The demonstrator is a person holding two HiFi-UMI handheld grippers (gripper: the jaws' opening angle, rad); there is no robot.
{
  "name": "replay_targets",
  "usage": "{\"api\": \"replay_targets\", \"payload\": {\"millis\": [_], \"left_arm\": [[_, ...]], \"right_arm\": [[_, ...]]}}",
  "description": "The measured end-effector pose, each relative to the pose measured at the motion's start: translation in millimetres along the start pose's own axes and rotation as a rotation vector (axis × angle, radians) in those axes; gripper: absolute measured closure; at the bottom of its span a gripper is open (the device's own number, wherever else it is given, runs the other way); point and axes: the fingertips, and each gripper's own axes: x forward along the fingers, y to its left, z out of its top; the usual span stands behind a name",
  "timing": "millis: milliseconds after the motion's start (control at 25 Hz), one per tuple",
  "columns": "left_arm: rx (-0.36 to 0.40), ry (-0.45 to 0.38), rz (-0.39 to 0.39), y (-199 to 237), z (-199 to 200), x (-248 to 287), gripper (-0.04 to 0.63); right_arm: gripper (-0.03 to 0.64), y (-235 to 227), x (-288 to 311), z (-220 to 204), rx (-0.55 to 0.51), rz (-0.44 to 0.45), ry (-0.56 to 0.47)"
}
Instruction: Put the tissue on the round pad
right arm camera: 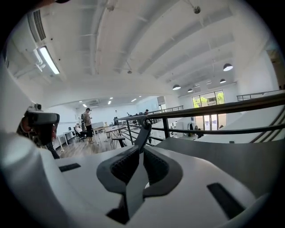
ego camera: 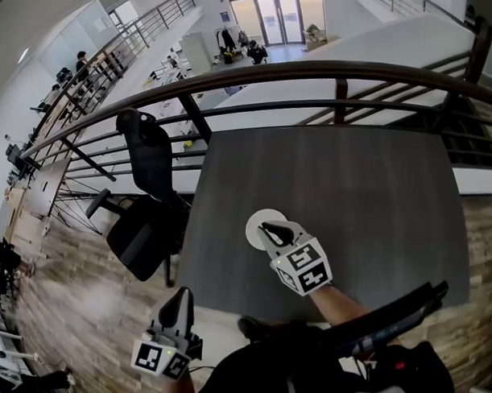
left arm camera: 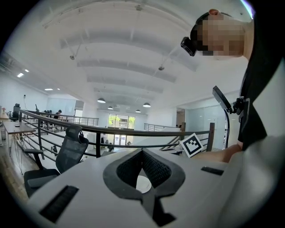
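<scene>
Just then, the right gripper (ego camera: 269, 228) hung over the dark grey table (ego camera: 366, 204), its tips above the round pad (ego camera: 253, 236), a white disc toward the table's near left part. In the right gripper view its jaws were pressed together along their length, with nothing caught between them. In the head view its marker cube (ego camera: 303, 268) sat just on the near side of the pad, and a bare forearm (ego camera: 340, 304) ran back from it across the table's near edge. The tissue could not be told apart from the white pad. The gripper covered the disc's right part and the rest showed plain white, so I cannot tell whether the tissue lay there.

The left gripper (ego camera: 180, 299) was off the table, beyond its near left corner and well apart from the pad. In the left gripper view its jaws met at the tips and held nothing. A small pale patch showed through the gap lower down between them, too small to name. The same view caught the right gripper's marker cube to the right, beyond the tips.

A black office chair (ego camera: 144, 220) stood on the wooden floor (ego camera: 65, 298) just left of the table. A dark railing (ego camera: 315, 72) ran along the table's far side.
</scene>
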Motion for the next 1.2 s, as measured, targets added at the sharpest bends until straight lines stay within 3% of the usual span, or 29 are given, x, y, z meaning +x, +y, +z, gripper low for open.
{"api": "replay_targets", "payload": {"millis": [320,880,1000,1200], "left_arm": [[-0.016,-0.005,-0.083,-12.2,-0.8,5.2,0.592],[-0.024,-0.047,-0.261,30.0,-2.2,-40.8,0.592],[-0.045,-0.076,-0.31,43.8,-3.8,-51.3,0.592],[-0.059,-0.055,-0.346,66.7,-11.2,-65.7,0.592]], "right_arm": [[0.615,28.2,-44.8,18.4,0.016,-0.035,-0.044],[0.615,85.6,-102.1,24.4,0.016,-0.32,-0.111],[0.615,104.0,-106.0,23.5,0.032,-0.372,-0.121],[0.615,127.9,-111.3,35.0,0.03,-0.426,-0.138]]}}
